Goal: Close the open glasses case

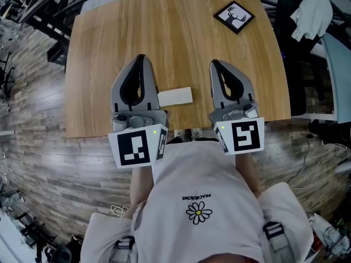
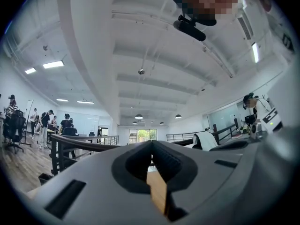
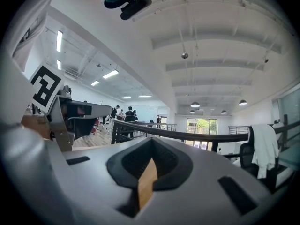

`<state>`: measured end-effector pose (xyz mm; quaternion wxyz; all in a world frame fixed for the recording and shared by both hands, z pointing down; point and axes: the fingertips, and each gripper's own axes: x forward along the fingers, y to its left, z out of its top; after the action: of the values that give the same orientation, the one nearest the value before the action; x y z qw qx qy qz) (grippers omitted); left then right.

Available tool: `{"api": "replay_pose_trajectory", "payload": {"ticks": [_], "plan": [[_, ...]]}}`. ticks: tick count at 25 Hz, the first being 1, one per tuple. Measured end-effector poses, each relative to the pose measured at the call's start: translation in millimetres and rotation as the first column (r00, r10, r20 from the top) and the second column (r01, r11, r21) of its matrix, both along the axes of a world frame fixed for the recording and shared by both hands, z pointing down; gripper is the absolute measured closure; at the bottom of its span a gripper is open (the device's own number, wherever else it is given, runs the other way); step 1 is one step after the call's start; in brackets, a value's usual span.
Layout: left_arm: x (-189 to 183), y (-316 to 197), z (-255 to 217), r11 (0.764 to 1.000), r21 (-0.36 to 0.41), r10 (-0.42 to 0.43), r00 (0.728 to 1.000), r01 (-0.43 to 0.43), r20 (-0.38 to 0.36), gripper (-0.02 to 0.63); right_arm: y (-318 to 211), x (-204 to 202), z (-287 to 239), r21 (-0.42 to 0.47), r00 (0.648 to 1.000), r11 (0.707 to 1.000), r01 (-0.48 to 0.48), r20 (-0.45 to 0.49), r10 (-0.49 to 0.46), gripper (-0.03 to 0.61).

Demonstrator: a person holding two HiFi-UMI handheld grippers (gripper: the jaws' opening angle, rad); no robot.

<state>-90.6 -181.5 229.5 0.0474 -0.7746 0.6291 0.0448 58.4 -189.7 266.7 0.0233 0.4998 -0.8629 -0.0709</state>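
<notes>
Two closed jaws flank the glasses case (image 1: 175,96), beside the left gripper (image 1: 141,57).

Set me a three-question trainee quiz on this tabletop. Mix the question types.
1. True or false: the pale rectangular item lies between the left gripper and the right gripper.
2. The deer picture lies on the table at: A) its far right corner, B) its near left corner, C) its centre.
3. Fill in: the fingers of both grippers are ____ and hold nothing.

Key: 1 true; 2 A; 3 shut.
</notes>
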Motion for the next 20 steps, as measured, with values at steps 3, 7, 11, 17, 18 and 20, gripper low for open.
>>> {"api": "replay_pose_trajectory", "payload": {"ticks": [3, 7, 11, 17, 18, 20], "plan": [[-4.3, 1.1, 0.0, 1.0, 0.0, -0.008, 1.0, 0.008, -0.003, 0.597, 0.8, -3.0, 0.6, 0.001, 1.0, 1.0, 0.006, -0.004, -0.006, 0.574], [-7.1, 1.8, 0.0, 1.0, 0.001, -0.019, 1.0, 0.019, -0.004, 0.597, 0.9, -4.5, 0.9, 0.002, 1.0, 1.0, 0.015, -0.01, -0.015, 0.574], [-10.5, 1.9, 0.1, 1.0, -0.003, -0.026, 1.0, 0.026, -0.004, 0.597, 2.1, -10.5, 1.3, -0.02, 1.0, 0.999, 0.029, 0.008, -0.029, 0.574], [-13.2, 1.8, 0.9, 1.0, -0.004, -0.031, 1.0, 0.031, -0.003, 0.597, 1.0, -13.4, 5.2, -0.009, 0.999, 0.999, 0.039, -0.025, -0.039, 0.574], [-13.4, 1.8, 0.8, 1.0, -0.004, -0.031, 1.0, 0.031, -0.003, 0.597, 0.8, -14.1, 5.2, -0.01, 0.999, 0.999, 0.04, -0.027, -0.041, 0.574], [-13.2, 1.4, 0.1, 1.0, -0.003, -0.031, 0.999, 0.031, -0.004, 0.597, 0.0, -14.6, 5.0, -0.011, 0.999, 0.999, 0.041, -0.03, -0.041, 0.574]]}}
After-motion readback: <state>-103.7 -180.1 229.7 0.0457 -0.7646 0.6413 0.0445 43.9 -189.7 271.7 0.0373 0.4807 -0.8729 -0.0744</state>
